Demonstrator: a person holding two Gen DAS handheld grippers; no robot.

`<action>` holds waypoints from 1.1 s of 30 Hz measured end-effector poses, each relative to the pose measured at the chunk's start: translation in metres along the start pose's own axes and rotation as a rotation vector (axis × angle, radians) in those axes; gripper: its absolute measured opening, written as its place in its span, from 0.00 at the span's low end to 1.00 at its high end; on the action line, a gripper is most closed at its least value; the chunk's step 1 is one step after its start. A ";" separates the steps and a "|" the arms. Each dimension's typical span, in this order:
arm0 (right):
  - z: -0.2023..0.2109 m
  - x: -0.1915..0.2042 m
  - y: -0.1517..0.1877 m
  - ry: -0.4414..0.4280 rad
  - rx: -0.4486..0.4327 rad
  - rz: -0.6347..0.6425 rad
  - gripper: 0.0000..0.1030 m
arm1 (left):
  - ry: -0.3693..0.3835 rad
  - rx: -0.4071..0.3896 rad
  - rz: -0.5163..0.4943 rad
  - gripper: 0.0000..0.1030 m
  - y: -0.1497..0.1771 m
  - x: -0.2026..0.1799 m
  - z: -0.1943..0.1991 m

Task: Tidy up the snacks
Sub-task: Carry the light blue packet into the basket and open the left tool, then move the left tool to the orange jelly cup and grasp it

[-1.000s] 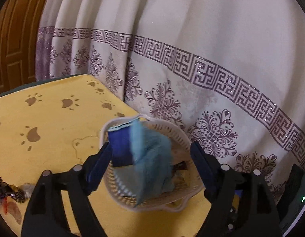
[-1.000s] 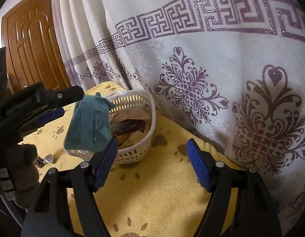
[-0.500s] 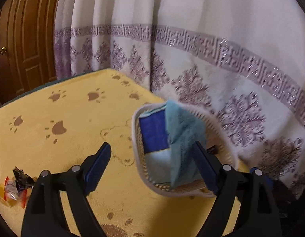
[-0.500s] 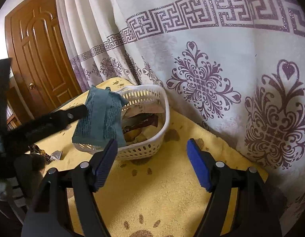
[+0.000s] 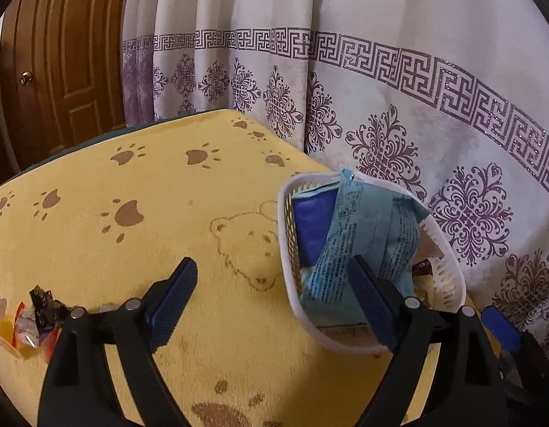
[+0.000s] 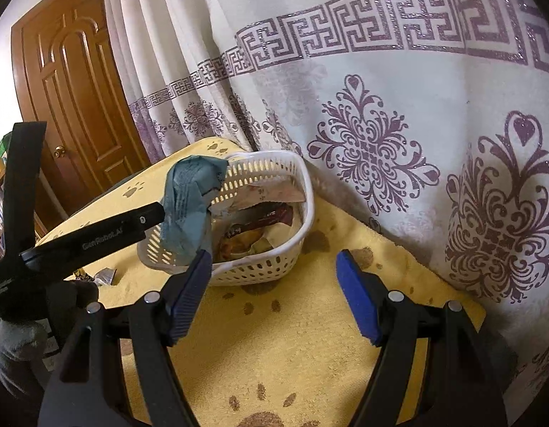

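Your left gripper [image 5: 274, 300] hangs over the yellow paw-print cloth [image 5: 139, 235] with its jaws wide apart and nothing between them. The white basket [image 5: 286, 249] sits at about three o'clock of that gripper, against the curtain [image 5: 399, 71]. The teal snack bag [image 5: 367, 238] stands propped in the basket, leaning on the near rim and rising above it; the left gripper's right finger overlaps its lower edge in the left wrist view, and I cannot tell whether they touch.

Your right gripper [image 6: 274, 295] is also spread open and empty, hovering at about five o'clock of the basket. From there you see darker snack packets [image 6: 260, 227] lying lower in the basket.

The remaining loose wrapped sweets [image 5: 32, 320] lie at about nine o'clock of the left gripper, well apart from the basket. These look like the next things to collect.

To do this well, swing the left gripper clear of the bag without brushing it, since it looks loosely balanced and could tip out over the rim. Come down on the sweets from above, square to the cloth, and take one piece at a time by its body, not its twisted end. The cloth is plush, so press lightly or you may pinch the fabric too.
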State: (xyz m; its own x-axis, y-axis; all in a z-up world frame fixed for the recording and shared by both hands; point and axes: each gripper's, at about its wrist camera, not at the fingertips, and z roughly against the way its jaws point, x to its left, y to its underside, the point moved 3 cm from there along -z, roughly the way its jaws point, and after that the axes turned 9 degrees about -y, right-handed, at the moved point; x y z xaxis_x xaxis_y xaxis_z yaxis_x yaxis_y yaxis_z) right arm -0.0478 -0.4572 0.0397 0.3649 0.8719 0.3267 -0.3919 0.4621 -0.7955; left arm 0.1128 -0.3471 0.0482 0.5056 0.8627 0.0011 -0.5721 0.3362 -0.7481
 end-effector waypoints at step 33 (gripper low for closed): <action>-0.009 0.112 0.031 -0.227 0.127 0.116 0.72 | -0.226 0.035 0.096 0.76 0.058 0.149 0.095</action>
State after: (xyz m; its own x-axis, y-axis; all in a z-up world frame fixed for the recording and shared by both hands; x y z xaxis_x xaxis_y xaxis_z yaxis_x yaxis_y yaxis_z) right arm -0.0113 -0.3470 0.0475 0.1183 0.9276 0.3542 -0.5279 0.3609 -0.7688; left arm 0.0936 -0.1637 0.0680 0.2925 0.9527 0.0823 -0.6346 0.2577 -0.7286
